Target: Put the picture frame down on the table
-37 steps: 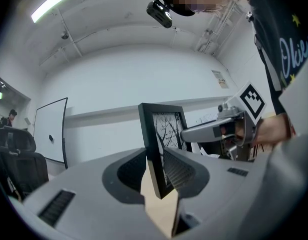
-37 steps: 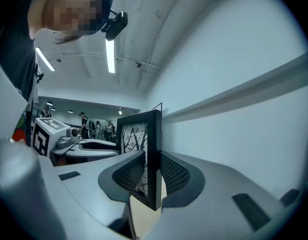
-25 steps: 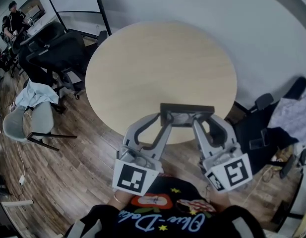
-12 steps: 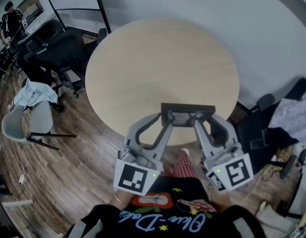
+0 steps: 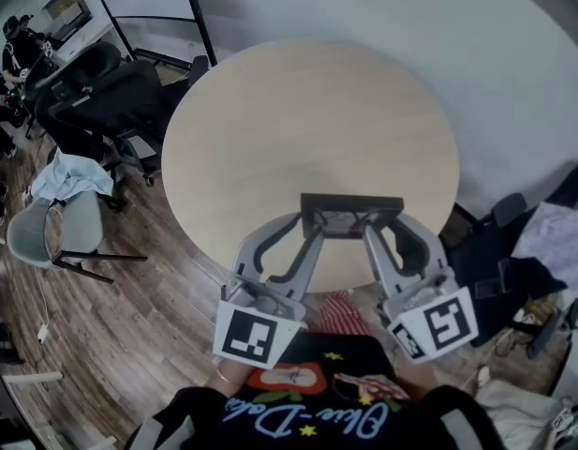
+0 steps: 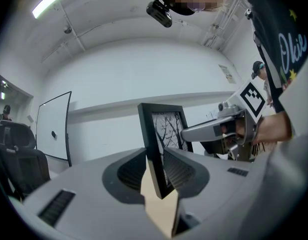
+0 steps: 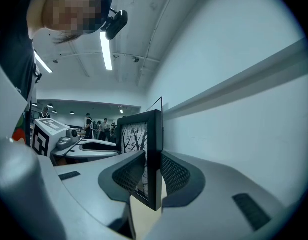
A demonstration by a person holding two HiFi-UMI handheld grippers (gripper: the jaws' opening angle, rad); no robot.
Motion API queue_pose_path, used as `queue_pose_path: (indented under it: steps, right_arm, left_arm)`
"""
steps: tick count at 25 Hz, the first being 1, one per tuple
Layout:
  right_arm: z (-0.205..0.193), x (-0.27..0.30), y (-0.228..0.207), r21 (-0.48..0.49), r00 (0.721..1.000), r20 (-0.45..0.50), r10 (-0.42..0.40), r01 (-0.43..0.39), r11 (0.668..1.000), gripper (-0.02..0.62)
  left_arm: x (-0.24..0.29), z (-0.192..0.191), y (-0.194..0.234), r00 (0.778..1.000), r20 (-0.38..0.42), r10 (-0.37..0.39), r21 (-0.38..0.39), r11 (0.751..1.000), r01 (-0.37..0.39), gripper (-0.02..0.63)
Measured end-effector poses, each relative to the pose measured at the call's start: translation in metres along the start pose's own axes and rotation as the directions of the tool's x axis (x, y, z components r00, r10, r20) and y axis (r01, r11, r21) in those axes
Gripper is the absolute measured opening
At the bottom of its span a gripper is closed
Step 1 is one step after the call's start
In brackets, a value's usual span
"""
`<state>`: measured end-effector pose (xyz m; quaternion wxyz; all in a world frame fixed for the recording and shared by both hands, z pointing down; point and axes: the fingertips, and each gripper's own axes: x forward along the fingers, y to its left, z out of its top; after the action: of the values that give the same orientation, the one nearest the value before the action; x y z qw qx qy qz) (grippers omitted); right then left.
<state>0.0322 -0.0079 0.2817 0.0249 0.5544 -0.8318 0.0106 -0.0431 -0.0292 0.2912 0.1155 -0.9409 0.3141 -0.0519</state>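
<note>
A black picture frame [image 5: 349, 214] with a tree print hangs upright over the near edge of the round wooden table [image 5: 298, 129]. My left gripper [image 5: 312, 223] is shut on its left side and my right gripper [image 5: 375, 225] is shut on its right side. In the left gripper view the picture frame [image 6: 161, 144] stands between the ribbed pads, with the right gripper [image 6: 228, 129] beyond it. In the right gripper view the picture frame [image 7: 146, 154] is clamped edge-on, with the left gripper [image 7: 84, 146] behind it. Whether the frame's lower edge touches the tabletop is hidden.
Black office chairs [image 5: 101, 101] and a grey chair with a cloth [image 5: 64, 204] stand left of the table on the wood floor. Dark bags and clothes [image 5: 523, 251] lie at the right by the white wall [image 5: 513, 73]. People [image 7: 96, 126] stand far off.
Both grippers have carried the frame a little forward over the table's near edge. The grip on it is the same.
</note>
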Motion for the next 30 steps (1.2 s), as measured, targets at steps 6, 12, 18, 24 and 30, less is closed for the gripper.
queue_pose_path:
  steps: [6,12,18,24,30]
  right_arm:
    - [-0.002,0.004,-0.018,-0.005,1.000,0.005,0.002,-0.002,1.000,0.075]
    - [-0.001,0.016,-0.051,0.010,1.000,-0.003,0.029,-0.029,1.000,0.075]
    - [-0.003,0.025,-0.066,0.020,0.998,-0.007,0.069,-0.069,0.997,0.075]
    - [-0.001,0.037,-0.078,0.024,0.993,-0.007,0.121,-0.121,0.992,0.075]
    - [-0.004,0.042,-0.094,0.029,0.986,-0.011,0.164,-0.163,0.986,0.075]
  left_arm:
    - [0.018,-0.002,-0.002,1.000,0.001,-0.004,0.014,1.000,0.004,0.098]
    - [0.051,-0.002,0.000,0.999,-0.023,0.023,-0.002,1.000,-0.023,0.097]
    - [0.066,-0.002,0.002,0.998,-0.038,0.059,-0.003,0.998,-0.059,0.097]
    - [0.078,-0.002,0.009,0.993,-0.059,0.103,0.006,0.995,-0.103,0.098]
    - [0.092,-0.003,0.006,0.986,-0.077,0.147,-0.002,0.989,-0.147,0.097]
